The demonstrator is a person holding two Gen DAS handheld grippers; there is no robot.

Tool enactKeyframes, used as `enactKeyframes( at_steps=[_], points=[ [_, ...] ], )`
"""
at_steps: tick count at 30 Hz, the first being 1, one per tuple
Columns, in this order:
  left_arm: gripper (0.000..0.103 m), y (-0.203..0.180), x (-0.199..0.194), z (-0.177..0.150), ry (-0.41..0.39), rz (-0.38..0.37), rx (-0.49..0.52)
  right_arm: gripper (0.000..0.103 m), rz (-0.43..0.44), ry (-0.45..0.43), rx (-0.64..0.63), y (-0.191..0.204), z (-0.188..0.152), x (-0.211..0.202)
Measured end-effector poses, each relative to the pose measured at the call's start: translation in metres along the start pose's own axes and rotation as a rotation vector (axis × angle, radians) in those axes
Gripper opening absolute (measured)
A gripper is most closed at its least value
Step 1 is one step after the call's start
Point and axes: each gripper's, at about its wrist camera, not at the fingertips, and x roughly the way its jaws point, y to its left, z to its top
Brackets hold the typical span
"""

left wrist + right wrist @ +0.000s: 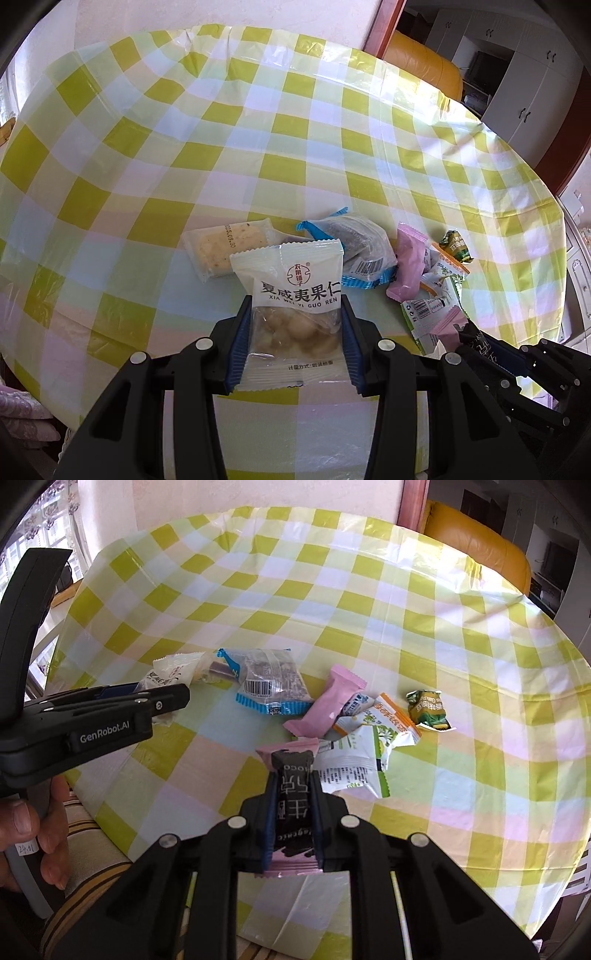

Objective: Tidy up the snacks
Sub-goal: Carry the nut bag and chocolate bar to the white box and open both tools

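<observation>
Snacks (269,686) on green-check cloth (258,129) — L claw (295,332) clamped on nut pkt (291,295), R claw (293,812) on choc bar (291,801)

My left gripper (295,325) and right gripper (293,812) are matte black plastic with ribbed blue pads on the fingers (240,343) and round silver screws at the joints. White "GenRobot.AI" lettering marks the left one's side.
</observation>
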Motion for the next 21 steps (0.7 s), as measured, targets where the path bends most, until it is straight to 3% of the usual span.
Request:
enactKeyframes(
  at_steps=[21],
  points=[
    [0.043, -0.106, -0.020, -0.040, 0.069, -0.130, 0.244, 0.016, -0.112, -0.023, 0.221, -0.094, -0.080, -0.064]
  ],
)
